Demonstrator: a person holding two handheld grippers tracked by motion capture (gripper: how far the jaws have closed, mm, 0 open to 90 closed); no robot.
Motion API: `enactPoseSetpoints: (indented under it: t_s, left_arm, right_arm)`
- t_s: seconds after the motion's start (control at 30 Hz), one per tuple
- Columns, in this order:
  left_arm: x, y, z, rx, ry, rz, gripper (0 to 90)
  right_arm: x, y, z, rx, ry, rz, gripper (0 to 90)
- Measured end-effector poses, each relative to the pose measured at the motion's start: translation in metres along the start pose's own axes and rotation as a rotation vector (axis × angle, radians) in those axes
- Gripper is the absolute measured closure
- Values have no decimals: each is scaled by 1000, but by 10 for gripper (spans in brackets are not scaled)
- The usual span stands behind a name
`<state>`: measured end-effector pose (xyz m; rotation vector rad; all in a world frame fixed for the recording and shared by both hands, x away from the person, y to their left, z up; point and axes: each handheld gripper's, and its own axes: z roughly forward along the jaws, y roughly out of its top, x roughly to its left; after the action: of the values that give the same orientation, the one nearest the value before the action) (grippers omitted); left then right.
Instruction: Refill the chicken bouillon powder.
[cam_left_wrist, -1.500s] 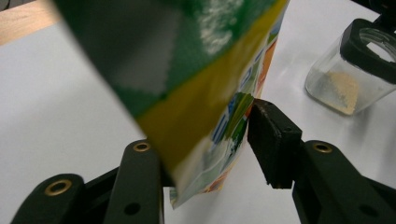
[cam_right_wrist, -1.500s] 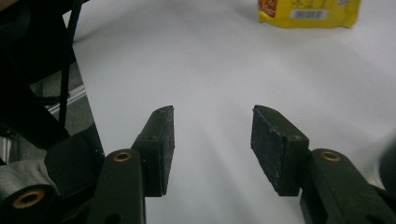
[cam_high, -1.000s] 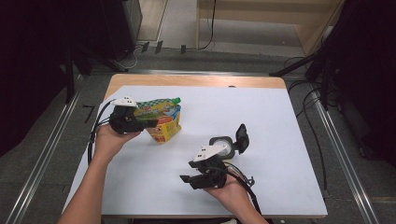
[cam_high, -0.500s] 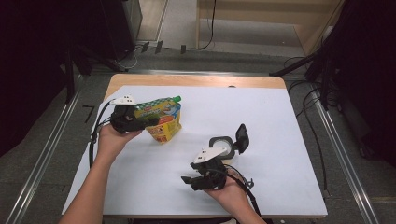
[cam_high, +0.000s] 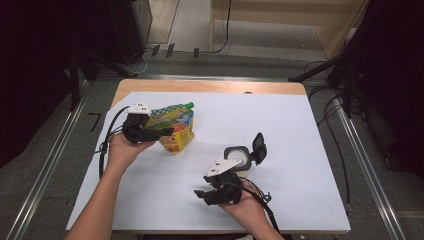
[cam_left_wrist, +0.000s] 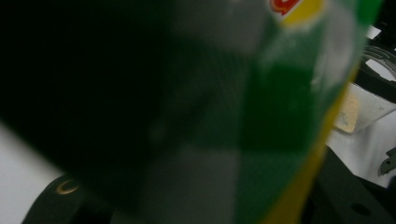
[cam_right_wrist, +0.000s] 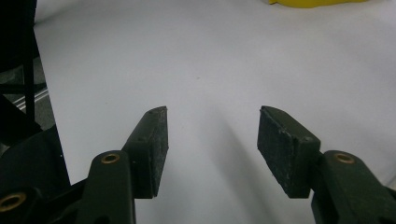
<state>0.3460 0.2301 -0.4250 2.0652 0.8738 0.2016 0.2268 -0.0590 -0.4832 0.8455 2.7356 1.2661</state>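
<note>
Nearest, at the front of the white tabletop: right tongs, gripped in the right hand and aimed left across the sheet. Stand roughly half open in the right gripper view, both dark pads clear, with bare white surface between them and nothing held. Hover low over the sheet, touching no object.

Just behind those tongs, a little to the right: a clear round jar, with its black lid tipped up at the far right side. Sits apart from the right tongs, not touched.

Farther back and well to the left: left tongs in the left hand, pointing right. Have just been easing wider, with the green pouch between them. Cannot tell whether the pads press on it: in the left gripper view the pouch sits so close to the lens that it blurs into green, white and a yellow edge.

Pouch position: left half of the tabletop, toward the far side, lying slantwise with its green cap up and to the right. Directly under and against it, on the near side: a yellow pack, resting on the sheet, seen also as a yellow sliver at the top of the right gripper view.
</note>
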Motion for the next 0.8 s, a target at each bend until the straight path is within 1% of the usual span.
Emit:
enactPoseSetpoints:
  t_s: [0.03,0.1,0.17,0.2,0.27,0.33,0.43,0.53,0.63,0.8]
  left_arm:
    - [0,0,0,-8,-7,-5,634]
    - [-1,2,-4,-39,1,10,681]
    - [-4,5,-9,-71,-2,15,748]
    - [-5,6,-12,-79,-4,18,791]
    - [-7,9,-13,-58,-1,16,837]
    - [-8,11,-14,-39,1,11,864]
    - [-9,13,-14,-27,-8,16,888]
    - [-10,13,-14,-26,-10,17,890]
    - [-9,12,-14,-27,-17,13,890]
    - [-9,13,-14,-26,-18,7,891]
  right_arm:
    - [0,0,0,-1,0,2,449]
    - [0,0,-1,-3,1,3,450]
    - [-1,0,0,-1,0,5,451]
    - [-1,0,0,1,-1,6,451]
    - [-1,-1,1,1,-1,2,451]
    - [-1,-1,2,2,-1,-2,451]
    - [0,-2,2,5,-1,-4,454]
    - [0,-2,2,2,1,-5,454]
    - [-1,-2,2,3,0,-2,453]
    - [-1,-2,1,3,0,3,454]
